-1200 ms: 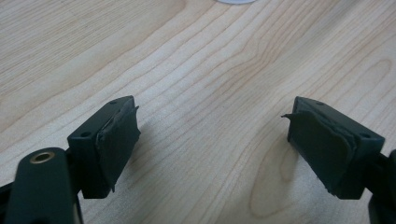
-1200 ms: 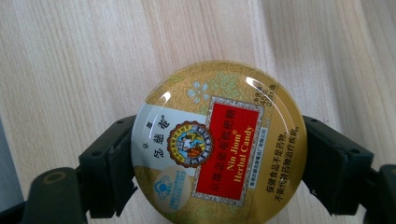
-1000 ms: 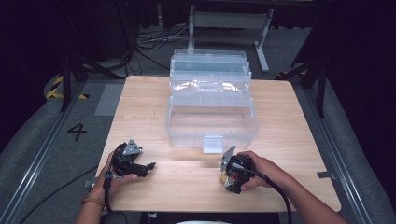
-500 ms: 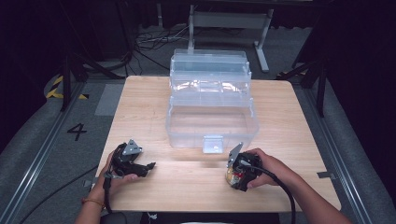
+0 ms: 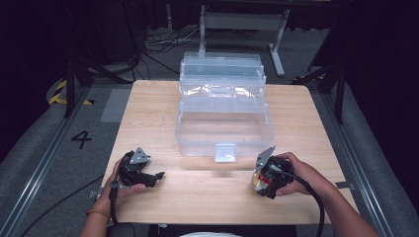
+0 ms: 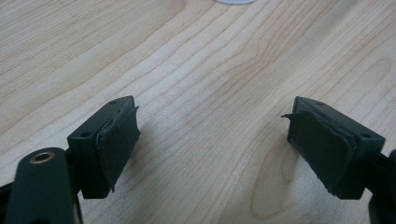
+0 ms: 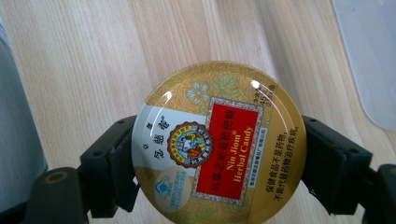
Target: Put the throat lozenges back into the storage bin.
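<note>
While the left tongs [image 6: 205,149] rest apart, the right tongs [image 7: 219,154], clamped on a candy tin [image 7: 218,142], have drifted rightward from the clear box [image 5: 225,116], delaying any placement.

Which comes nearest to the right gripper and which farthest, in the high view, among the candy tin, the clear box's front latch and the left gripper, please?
From the right gripper, nearest first:
1. Candy tin, clamped between its jaws.
2. Front latch of the clear box, just ahead and to its left.
3. Left gripper, far across the table's near edge, jaws apart.
</note>
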Available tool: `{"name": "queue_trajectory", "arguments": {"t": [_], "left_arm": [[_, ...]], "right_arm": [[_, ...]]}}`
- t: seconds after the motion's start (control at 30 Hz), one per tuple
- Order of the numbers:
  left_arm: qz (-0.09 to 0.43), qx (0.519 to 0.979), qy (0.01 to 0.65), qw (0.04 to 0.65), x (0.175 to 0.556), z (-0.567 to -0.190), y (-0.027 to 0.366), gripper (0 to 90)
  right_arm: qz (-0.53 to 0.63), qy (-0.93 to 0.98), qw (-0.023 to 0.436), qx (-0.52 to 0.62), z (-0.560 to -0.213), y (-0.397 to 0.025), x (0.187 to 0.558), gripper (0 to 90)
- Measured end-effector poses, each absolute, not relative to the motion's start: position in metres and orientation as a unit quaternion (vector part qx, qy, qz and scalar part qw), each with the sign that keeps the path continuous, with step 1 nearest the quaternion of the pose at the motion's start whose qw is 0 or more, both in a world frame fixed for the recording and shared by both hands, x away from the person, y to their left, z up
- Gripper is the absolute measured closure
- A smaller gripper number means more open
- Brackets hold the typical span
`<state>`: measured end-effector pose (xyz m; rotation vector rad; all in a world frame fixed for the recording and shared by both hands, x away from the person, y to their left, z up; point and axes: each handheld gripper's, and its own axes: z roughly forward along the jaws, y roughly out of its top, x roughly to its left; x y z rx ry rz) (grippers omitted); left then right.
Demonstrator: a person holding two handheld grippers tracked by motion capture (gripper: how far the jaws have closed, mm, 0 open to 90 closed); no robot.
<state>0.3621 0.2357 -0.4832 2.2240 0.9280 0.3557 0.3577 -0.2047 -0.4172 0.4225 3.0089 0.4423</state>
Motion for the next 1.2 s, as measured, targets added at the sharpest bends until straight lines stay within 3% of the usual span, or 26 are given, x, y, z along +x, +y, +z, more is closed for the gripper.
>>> {"name": "queue_trajectory", "arguments": {"t": [0.7, 1.2], "left_arm": [[0.138, 0.857, 0.357, 0.344, 0.363, -0.483, 0.235, 16.6], [0.138, 0.858, 0.357, 0.344, 0.363, -0.483, 0.235, 16.6]], "right_arm": [[0.158, 0.975, 0.077, 0.134, -0.376, -0.222, 0.358, 20.4], [0.182, 0.968, 0.110, 0.136, -0.330, -0.224, 0.381, 20.4]]}}
